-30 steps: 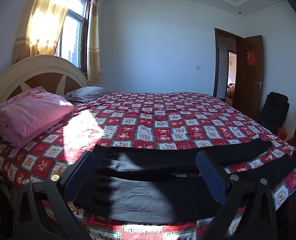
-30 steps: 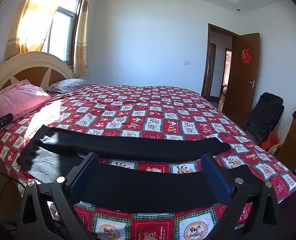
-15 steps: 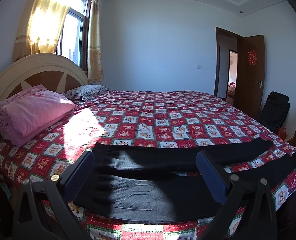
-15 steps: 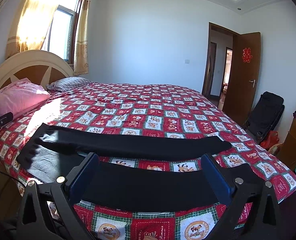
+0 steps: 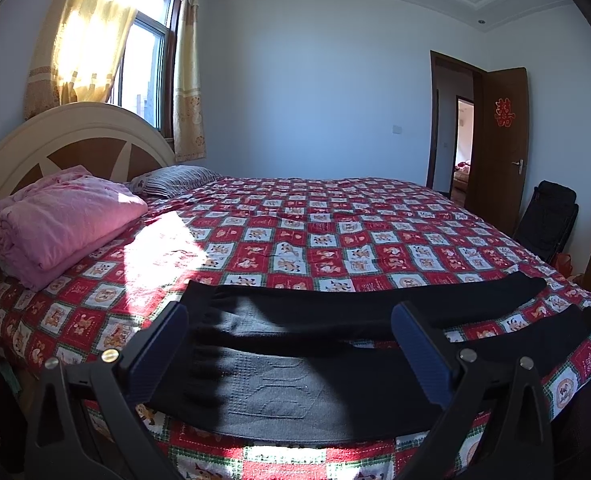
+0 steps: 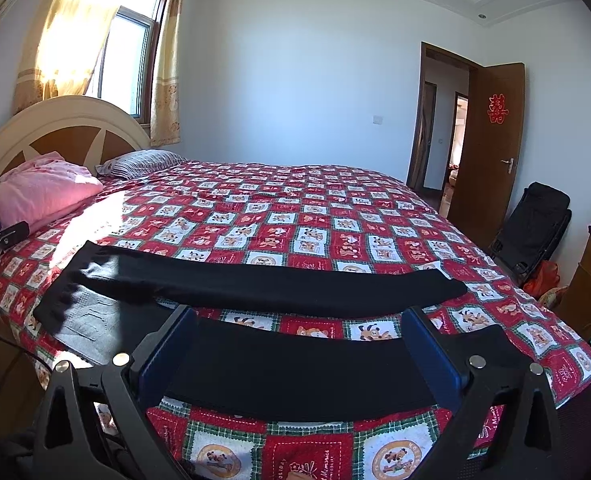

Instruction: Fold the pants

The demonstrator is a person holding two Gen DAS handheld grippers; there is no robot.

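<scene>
Black pants (image 5: 295, 360) lie flat and unfolded on the bed (image 5: 335, 240), near its front edge, waistband to the left, 2 legs running right with a strip of quilt between them. Left gripper (image 5: 291, 344): fingers spread wide, holding nothing, the waist and upper legs lying ahead and between them. Right gripper (image 6: 299, 344): fingers likewise apart and empty, the nearer leg between them, the farther leg just beyond. A pink blanket (image 5: 59, 220) lies far left of the fingers, by the headboard (image 5: 75, 128).

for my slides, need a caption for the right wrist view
Open right gripper poised over black pants spread flat on a red patchwork bed.
</scene>
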